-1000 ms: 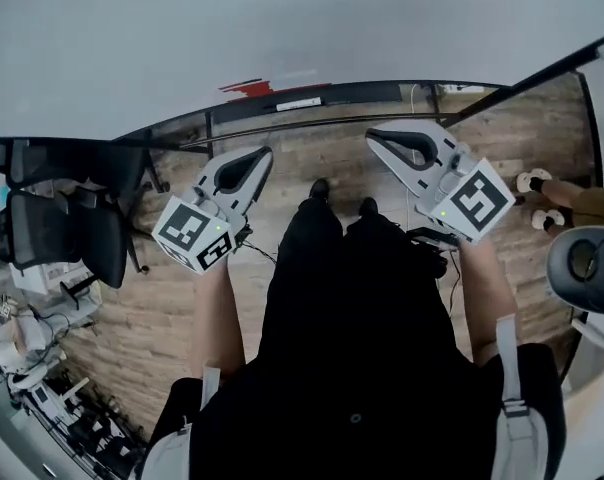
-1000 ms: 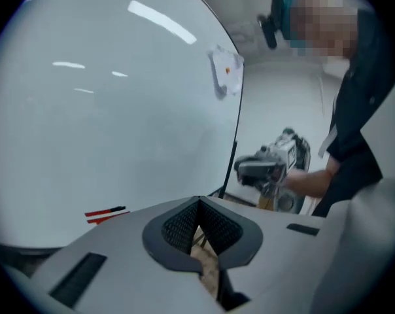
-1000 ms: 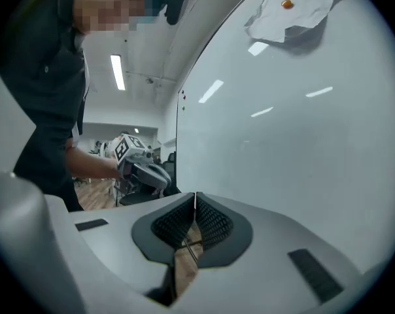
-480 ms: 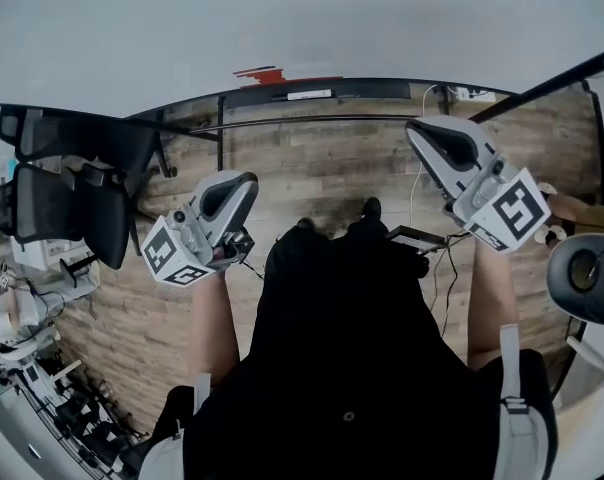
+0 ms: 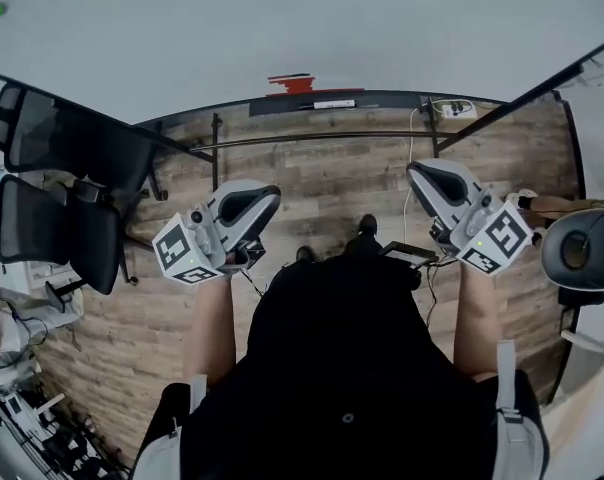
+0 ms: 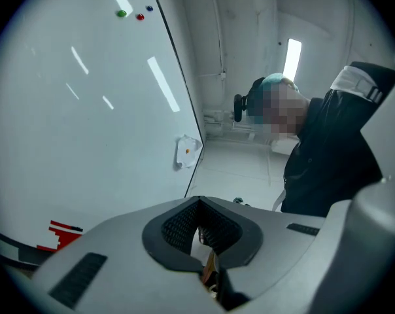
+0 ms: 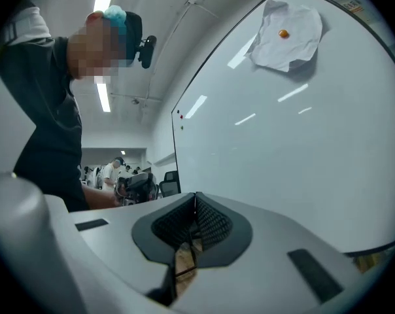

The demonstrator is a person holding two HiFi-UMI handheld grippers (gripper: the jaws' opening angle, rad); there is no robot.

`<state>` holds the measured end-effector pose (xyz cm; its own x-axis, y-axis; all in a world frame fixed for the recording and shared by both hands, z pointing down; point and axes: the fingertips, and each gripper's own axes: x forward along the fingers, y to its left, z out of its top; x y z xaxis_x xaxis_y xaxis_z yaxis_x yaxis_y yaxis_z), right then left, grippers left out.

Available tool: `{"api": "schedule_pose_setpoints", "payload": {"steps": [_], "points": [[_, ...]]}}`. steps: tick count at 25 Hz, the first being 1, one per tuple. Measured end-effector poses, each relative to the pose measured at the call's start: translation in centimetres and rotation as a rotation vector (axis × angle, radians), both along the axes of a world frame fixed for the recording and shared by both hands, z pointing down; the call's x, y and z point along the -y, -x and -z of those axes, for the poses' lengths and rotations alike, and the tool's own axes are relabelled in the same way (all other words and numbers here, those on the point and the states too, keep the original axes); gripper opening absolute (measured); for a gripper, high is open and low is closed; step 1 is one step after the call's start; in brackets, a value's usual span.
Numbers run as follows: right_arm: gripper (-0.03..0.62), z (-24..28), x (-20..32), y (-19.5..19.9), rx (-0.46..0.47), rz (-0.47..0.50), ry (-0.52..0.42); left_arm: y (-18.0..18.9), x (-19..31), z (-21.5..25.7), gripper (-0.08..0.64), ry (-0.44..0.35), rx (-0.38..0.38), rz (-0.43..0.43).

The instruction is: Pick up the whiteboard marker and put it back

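A whiteboard [image 5: 282, 28] fills the top of the head view. On its dark bottom ledge [image 5: 382, 98] lies a slim white object [image 5: 334, 103], possibly the whiteboard marker, beside a red block [image 5: 300, 84]. My left gripper [image 5: 265, 196] is held low over the wooden floor, well short of the ledge, shut and with nothing in it. My right gripper [image 5: 414, 171] is also shut and holds nothing. In the left gripper view the closed jaws [image 6: 196, 205] point along the board; the red block [image 6: 63, 231] shows at lower left. The right gripper [image 7: 195, 198] faces the board too.
Black office chairs [image 5: 52, 218] stand at the left. Cables and a small flat device [image 5: 407, 255] lie on the wooden floor [image 5: 312, 168] by my feet. Another person's feet [image 5: 542, 205] are at the right. A crumpled paper [image 7: 286, 25] is pinned to the board with a magnet.
The head view has tilted up and shows more of the whiteboard. Both grippers have dropped lower and drawn apart, the right one swinging right. Both stayed shut.
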<state>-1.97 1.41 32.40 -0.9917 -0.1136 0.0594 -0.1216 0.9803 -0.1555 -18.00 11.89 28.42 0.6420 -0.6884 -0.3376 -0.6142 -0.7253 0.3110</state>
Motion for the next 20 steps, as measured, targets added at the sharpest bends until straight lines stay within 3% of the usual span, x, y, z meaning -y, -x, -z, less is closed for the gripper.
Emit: {"api": "schedule_pose_setpoints", "payload": {"steps": [3, 6, 10, 15, 20], "points": [[0.018, -1.3, -3.4, 2.4, -0.017, -0.007, 0.037, 2.2, -3.5, -0.3, 0.012, -0.019, -0.068, -0.032], [0.018, -1.5, -7.2, 4.2, 0.005, -0.012, 0.044, 3.4, -6.9, -1.3, 0.012, -0.022, -0.082, -0.065], [0.018, -2.7, -10.9, 5.8, 0.013, -0.021, 0.051, 4.0, -9.7, -4.1, 0.012, 0.030, -0.133, -0.116], [0.018, -6.7, -11.4, 5.9, -0.045, -0.029, 0.129, 2.5, -10.4, -5.2, 0.012, 0.049, -0.167, -0.184], [0.018, -9.2, -11.4, 5.4, -0.102, -0.061, 0.134, 1.1, -10.4, -5.4, 0.012, 0.063, -0.174, -0.197]]}}
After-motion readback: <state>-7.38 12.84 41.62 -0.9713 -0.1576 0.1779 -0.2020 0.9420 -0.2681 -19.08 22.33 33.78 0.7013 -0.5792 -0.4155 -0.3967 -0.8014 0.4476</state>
